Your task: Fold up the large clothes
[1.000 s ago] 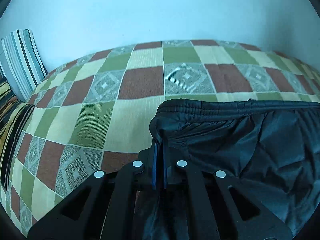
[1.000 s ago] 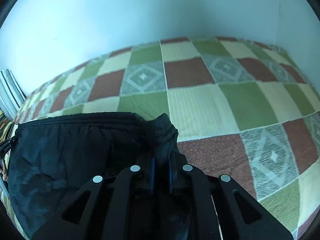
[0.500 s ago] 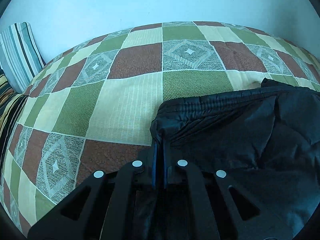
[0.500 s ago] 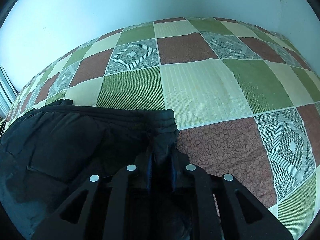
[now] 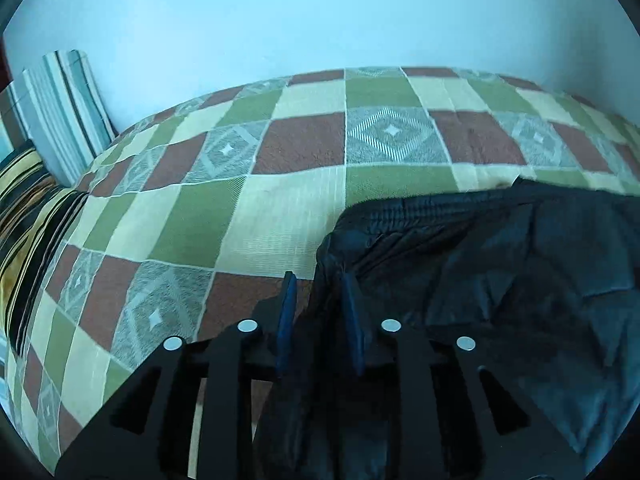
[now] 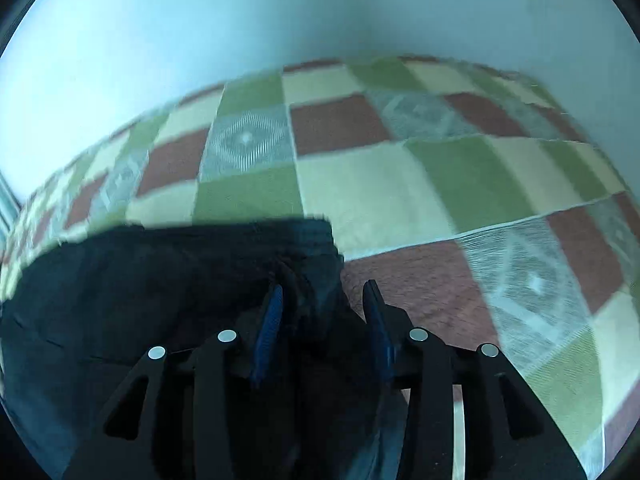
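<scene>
Checkered bedspread under a pale wall carries the dark trousers, waistband running across frame. Left gripper and right gripper each straddle one waistband corner at lower centre, jaws opening, pads clear of the cloth.

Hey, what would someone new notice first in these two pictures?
A dark garment lies rumpled on a bold checked bedspread of green, cream and brown. Each claw, left and right, straddles a waistband corner, jaws opening. A striped pillow leans against the wall, far left.
</scene>
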A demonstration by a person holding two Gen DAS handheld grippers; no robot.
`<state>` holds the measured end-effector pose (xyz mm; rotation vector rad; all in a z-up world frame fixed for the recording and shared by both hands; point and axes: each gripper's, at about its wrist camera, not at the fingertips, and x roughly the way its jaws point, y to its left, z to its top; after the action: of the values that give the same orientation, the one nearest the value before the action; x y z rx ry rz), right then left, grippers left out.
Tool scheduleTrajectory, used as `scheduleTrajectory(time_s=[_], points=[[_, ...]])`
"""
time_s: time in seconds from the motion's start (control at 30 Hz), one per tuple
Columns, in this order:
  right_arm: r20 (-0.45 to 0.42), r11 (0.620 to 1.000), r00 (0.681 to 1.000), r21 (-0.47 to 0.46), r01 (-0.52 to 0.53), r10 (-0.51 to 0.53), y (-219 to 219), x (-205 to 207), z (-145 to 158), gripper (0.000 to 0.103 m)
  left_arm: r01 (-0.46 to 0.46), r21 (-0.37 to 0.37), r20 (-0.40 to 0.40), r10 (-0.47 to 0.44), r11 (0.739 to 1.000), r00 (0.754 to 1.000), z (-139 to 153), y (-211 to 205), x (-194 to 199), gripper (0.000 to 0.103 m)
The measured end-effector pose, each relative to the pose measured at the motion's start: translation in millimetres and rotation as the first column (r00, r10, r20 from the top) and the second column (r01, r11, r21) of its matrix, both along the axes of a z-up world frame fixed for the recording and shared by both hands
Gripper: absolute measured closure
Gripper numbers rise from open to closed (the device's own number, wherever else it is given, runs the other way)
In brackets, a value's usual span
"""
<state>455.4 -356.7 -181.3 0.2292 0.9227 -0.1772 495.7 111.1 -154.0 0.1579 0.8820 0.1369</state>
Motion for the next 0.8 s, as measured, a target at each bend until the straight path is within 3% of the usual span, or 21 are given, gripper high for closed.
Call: scheduleTrajectory(time_s=[0.13, 0.2, 0.27, 0.43, 0.6, 0.8], points=[[0.097, 0.999, 0.995, 0.044, -0.009, 0.004, 31.2, -22.4, 38.1, 0.061, 0.041, -0.077, 0.05, -0.038, 0.996, 0.998, 32.6, -25.5, -23.8, 0.07], [0.134, 0.997, 0.99, 0.051, -0.06, 0.052, 58.3, -27.5, 48.2, 0.061, 0.083, -0.125, 0.074, -0.074, 0.989, 0.994, 43.6, -50.7, -36.2, 0.06], [0.154, 0.992, 0.982, 0.052, -0.114, 0.105, 88.6, -28.8, 51.4, 0.061, 0.127, -0.151, 0.083, -0.115, 0.98, 0.99, 46.6, -77.3, -43.3, 0.059], [0.115, 0.983, 0.977, 0.009, -0.185, 0.182, 140.5, -17.1, 28.3, 0.061, 0.144, -0.157, 0.044, -0.138, 0.977, 0.989, 20.7, -120.4, -43.1, 0.059], [0.046, 0.983, 0.982, -0.019, -0.182, 0.183, 150.5, -7.5, -13.4, 0.054, 0.098, -0.157, -0.011, -0.1, 0.983, 0.995, -19.3, -124.5, -36.5, 0.057], [0.038, 0.983, 0.984, -0.072, -0.17, 0.173, 158.1, -3.6, -32.6, 0.053, 0.097, -0.108, 0.012, -0.096, 0.989, 0.995, -39.2, -126.6, -37.0, 0.055]])
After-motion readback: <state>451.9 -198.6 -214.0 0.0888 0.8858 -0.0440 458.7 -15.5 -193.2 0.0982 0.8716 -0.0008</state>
